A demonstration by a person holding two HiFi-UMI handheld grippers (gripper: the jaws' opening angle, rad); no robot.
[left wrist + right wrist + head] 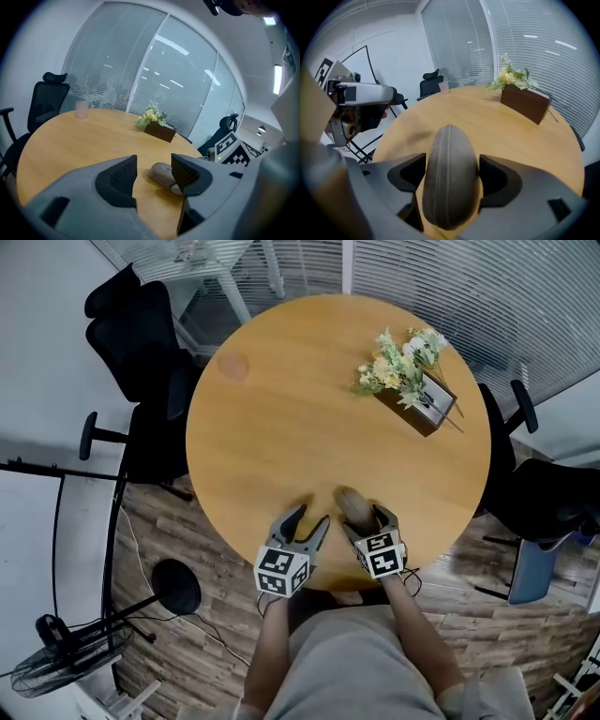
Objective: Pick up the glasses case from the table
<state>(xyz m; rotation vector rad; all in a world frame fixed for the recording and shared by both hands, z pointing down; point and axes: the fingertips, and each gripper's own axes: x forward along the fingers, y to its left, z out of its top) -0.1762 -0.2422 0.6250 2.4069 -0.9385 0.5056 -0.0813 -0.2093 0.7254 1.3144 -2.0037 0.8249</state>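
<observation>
One grey-brown glasses case (450,178) lies on the round wooden table (281,409), close to the edge nearest the person, its long seam running straight away from the right gripper's camera. We see the right gripper (367,518) tilted down over it, jaws spread wide with the case filling the space between them; the dark pads sit just beside its two flanks, and we make out no squeeze on them. The case rests on the wood.

Just to the left, the left gripper (153,161) points across the table with its jaws apart and only bare tabletop between them. From its camera we see the case beyond its right jaw, partly hidden behind it. Each gripper carries a cube with square markers (281,570), and the two cubes sit side by side at the table's edge.

Farther out, near the far right rim, stands a brown box (424,407) of pale flowers (398,362). A pink cup (81,108) stands at the far left. Black office chairs (141,343) ring the table, with slatted blinds (117,61) behind.
</observation>
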